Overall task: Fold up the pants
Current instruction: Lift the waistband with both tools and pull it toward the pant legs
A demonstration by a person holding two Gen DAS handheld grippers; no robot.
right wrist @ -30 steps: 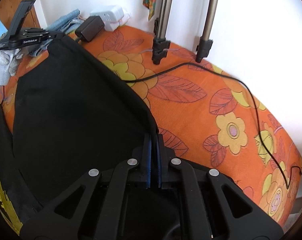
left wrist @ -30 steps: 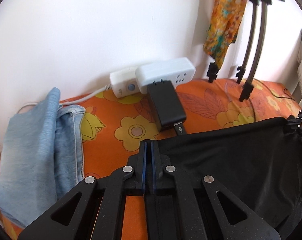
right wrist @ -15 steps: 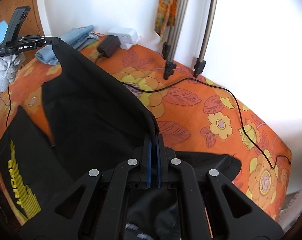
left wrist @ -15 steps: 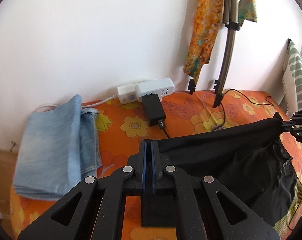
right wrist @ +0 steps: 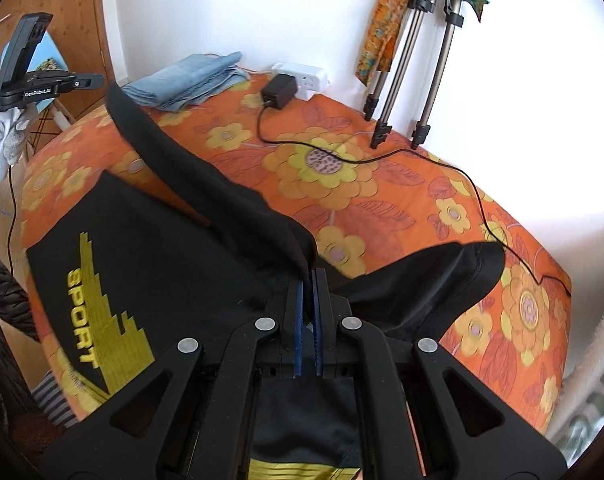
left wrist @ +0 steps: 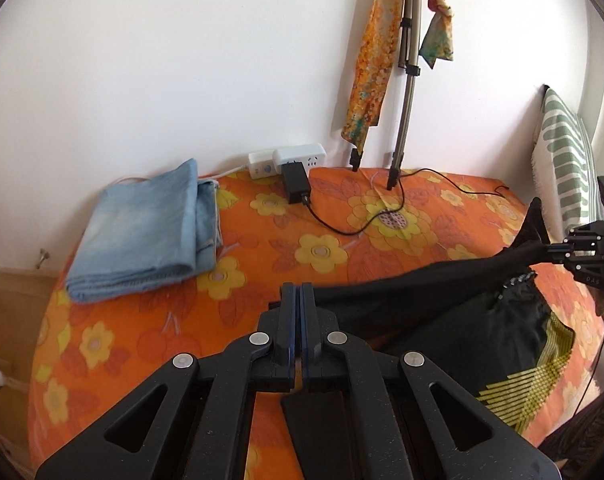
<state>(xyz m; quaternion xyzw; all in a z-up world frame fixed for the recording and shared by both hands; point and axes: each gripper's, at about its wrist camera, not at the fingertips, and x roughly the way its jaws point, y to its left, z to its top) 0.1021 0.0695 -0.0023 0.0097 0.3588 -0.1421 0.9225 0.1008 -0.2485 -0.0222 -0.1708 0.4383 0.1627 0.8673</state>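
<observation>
Black pants (right wrist: 206, 200) stretch between the left gripper (left wrist: 300, 300) and right gripper (right wrist: 309, 280), both jaws clamped on the raised fabric edge.

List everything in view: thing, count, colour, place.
black pants: 1, black with yellow SPORT print, partly lifted off the bed, one edge held taut
bedsheet: 1, orange floral, covers bed
folded jeans: 1, light blue, by wall
power strip: 1, white, against wall
adapter: 1, black, plugged into strip, thin cable trailing
tripod: 1, metallic, feet on bed
scarves: 2, orange patterned, on tripod
left gripper: jaws shut on pants
right gripper: jaws shut on pants
</observation>
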